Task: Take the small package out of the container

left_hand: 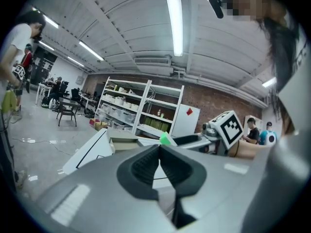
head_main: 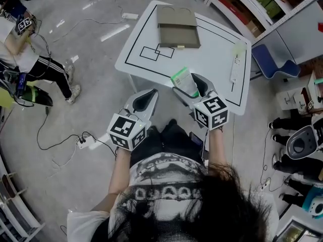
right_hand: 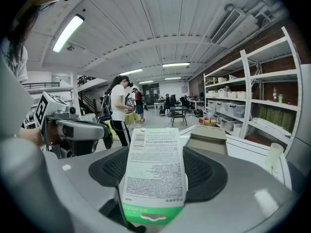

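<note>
The head view gives the whole layout. The right gripper [head_main: 189,84] is clamped on the small package [head_main: 182,79] over the near edge of the white table [head_main: 212,59]. Both are well apart from the flat olive container [head_main: 176,26], which lies toward the table's far side beside black drawn outlines. Only the right gripper view shows the package's face. It is white and dense with print too fine to read, with a barcode at the upper left and a green band at the near end, pinched between the two dark pads [right_hand: 204,171]. The left gripper [head_main: 145,99] hangs just beside the right one. Its own view shows its jaws closed together on nothing, and beyond them a green corner of the package.
</note>
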The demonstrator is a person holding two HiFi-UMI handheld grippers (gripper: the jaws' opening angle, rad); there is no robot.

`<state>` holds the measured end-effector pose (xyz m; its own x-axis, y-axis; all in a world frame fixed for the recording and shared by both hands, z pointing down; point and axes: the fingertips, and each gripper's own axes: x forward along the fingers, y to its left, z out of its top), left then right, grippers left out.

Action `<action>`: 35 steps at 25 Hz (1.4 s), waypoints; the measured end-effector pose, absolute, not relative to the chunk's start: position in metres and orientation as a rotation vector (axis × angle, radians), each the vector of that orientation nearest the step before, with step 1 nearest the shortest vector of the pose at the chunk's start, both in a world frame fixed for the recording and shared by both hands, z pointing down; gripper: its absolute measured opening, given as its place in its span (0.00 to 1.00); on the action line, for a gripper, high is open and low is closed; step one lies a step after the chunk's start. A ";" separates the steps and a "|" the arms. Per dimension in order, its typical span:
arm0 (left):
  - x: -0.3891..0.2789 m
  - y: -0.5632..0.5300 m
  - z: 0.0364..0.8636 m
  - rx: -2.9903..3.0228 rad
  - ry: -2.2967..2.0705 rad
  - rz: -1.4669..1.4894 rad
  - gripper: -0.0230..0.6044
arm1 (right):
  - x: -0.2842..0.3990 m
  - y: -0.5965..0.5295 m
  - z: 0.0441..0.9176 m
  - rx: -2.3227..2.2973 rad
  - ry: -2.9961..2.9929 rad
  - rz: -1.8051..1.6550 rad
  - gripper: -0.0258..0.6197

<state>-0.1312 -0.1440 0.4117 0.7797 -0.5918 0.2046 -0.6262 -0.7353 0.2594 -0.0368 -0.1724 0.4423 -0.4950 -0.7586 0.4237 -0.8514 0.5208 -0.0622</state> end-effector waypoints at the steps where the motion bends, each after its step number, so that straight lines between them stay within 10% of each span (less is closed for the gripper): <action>1: -0.130 -0.141 0.411 2.662 -0.931 0.155 0.04 | -0.036 -0.169 0.442 1.335 -2.420 0.375 0.60; 35: 0.037 0.030 0.404 2.697 -0.949 0.209 0.04 | 0.117 0.024 0.438 1.377 -2.528 0.431 0.60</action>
<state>0.0369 0.0299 0.4040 0.7744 -0.5916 0.2244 -0.6311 -0.7473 0.2080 0.1169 0.0238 0.4383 -0.5319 -0.7767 0.3375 -0.8446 0.5152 -0.1456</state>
